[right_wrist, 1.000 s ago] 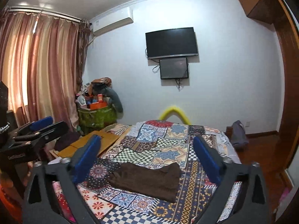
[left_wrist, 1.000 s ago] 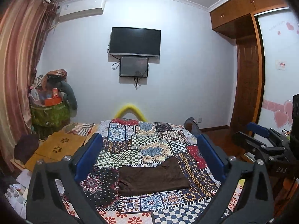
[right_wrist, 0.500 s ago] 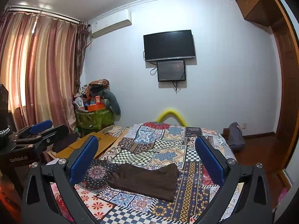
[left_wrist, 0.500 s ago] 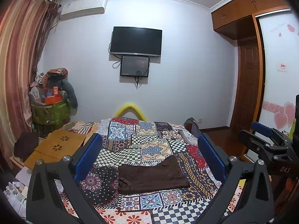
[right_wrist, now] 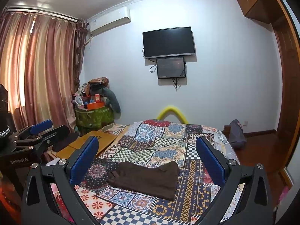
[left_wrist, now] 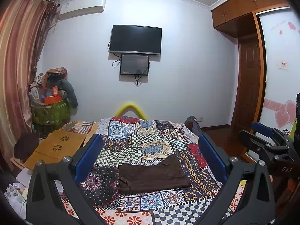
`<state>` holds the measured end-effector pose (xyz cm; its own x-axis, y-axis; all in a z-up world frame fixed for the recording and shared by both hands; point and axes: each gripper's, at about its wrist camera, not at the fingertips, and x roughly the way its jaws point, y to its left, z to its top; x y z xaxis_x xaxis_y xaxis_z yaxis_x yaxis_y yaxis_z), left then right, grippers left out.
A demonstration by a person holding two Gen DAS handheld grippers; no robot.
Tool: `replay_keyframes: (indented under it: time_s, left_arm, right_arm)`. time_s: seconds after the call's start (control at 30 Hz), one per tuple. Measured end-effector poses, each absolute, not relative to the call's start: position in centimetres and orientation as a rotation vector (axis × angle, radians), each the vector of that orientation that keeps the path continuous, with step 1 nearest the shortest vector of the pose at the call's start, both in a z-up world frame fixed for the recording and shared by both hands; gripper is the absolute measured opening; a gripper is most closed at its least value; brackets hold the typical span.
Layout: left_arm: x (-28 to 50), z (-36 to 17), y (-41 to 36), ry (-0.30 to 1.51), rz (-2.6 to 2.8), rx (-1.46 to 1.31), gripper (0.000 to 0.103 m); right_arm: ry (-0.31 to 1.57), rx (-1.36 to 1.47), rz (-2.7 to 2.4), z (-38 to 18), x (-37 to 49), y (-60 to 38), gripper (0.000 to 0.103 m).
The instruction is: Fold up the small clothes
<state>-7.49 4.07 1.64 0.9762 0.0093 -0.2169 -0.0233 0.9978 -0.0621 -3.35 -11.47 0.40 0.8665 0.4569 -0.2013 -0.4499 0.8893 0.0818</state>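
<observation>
Brown garment (left_wrist: pixel 152 176) lies crosswise on the bed (left_wrist: pixel 150 142), ahead of both released hand-held grippers, left (left_wrist: pixel 150 161) and right (right_wrist: pixel 147 161).

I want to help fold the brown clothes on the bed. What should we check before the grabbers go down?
1. Left gripper open: ok, jaws wide apart.
2. Right gripper open: ok.
3. Both grippers empty: ok, nothing between the fingers.
4. Brown garment lying on the patchwork bedspread: ok.
5. Nothing on top of the garment: ok.
6. Garment already fully folded: cannot tell; it looks doubled over, layers unclear.
</observation>
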Motion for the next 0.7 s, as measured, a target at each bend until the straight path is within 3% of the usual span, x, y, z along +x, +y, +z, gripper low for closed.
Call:
replay_keyframes:
  time_s: [0.7]
  left_arm:
    - [-7.39, 1.44, 4.60, 0.228, -0.017, -0.062, 0.103]
  right_arm:
    - [0.232, 0.041, 0.473, 0.42, -3.11, -11.53, 0.103]
